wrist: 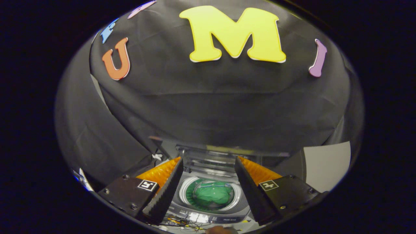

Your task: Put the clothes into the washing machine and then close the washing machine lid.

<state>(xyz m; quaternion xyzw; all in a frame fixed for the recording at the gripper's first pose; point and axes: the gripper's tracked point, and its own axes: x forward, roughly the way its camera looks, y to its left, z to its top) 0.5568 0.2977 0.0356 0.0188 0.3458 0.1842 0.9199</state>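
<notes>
One gripper (208, 162), two fingers, spread wide with nothing between them but open air. Left finger (164, 191) and right finger (250, 191) each carry one square marker tag on the block behind them, two tags in all.

One washing machine (208, 216) sits below and beyond the fingers, seen in the gap between them. Its round drum opening faces up, ringed by one pale rim (183, 191). One green garment (213, 194) lies inside the drum, bunched, well apart from both fingers. Whether more clothes lie under it, cannot tell.

One lid (211, 159), clear and ribbed, stands raised behind the drum, leaning back toward the black cloth wall (208, 110). Lid open, not touched by either finger.

One control strip with small pale markings runs along the machine's near edge. Several thin wires (182, 223) lie tangled just in front of the machine.

One pale panel (326, 162) shows beyond the right finger, beside the cloth.
</notes>
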